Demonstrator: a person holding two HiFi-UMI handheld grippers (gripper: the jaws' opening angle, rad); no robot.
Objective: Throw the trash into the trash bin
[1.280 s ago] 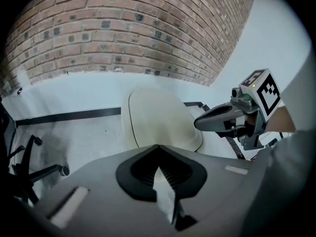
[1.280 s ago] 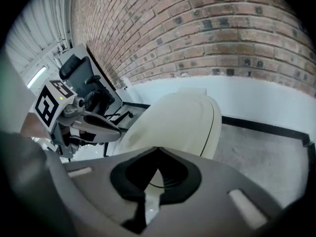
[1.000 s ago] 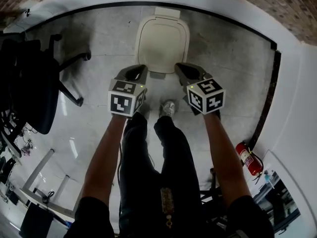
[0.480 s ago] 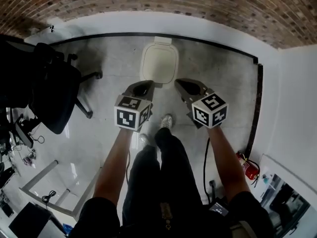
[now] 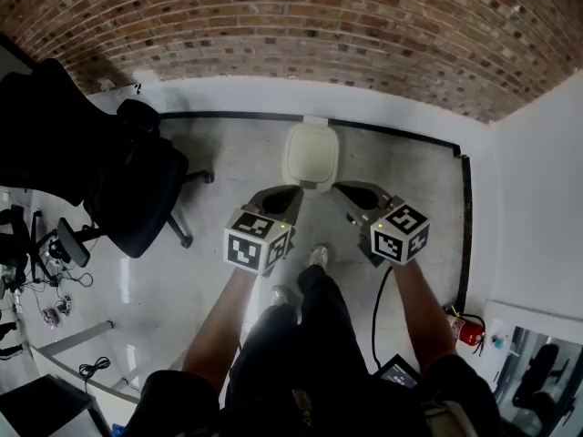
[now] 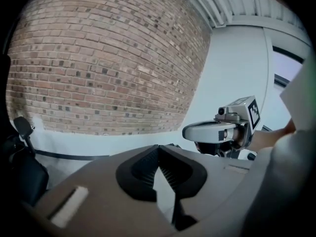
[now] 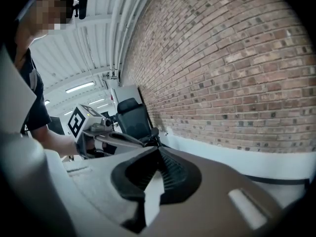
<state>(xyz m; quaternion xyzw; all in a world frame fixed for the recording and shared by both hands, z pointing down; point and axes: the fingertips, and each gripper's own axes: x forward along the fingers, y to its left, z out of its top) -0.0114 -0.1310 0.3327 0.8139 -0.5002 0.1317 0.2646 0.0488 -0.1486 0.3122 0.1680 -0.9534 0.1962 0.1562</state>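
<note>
Trash bin (image 5: 311, 157) stands on the floor (image 5: 228, 153) at the far side, against the foot of the brick wall (image 5: 319, 25), with its pale lid (image 5: 310, 144) down. No trash shows in any view, so how it would handle cannot be judged. The left tongs (image 6: 159, 152) are pressed together with nothing between them, and so are the right tongs (image 7: 158, 154). Both are held up in front of the person, on the near side of the bin and apart from it. The bin looks like light, stiff, smooth plastic, probably easy to nudge out of place. Its lid seems hinged at the far edge, so the near lip is likely the place to take hold. An office chair (image 5: 137, 189) stands to the left.
</note>
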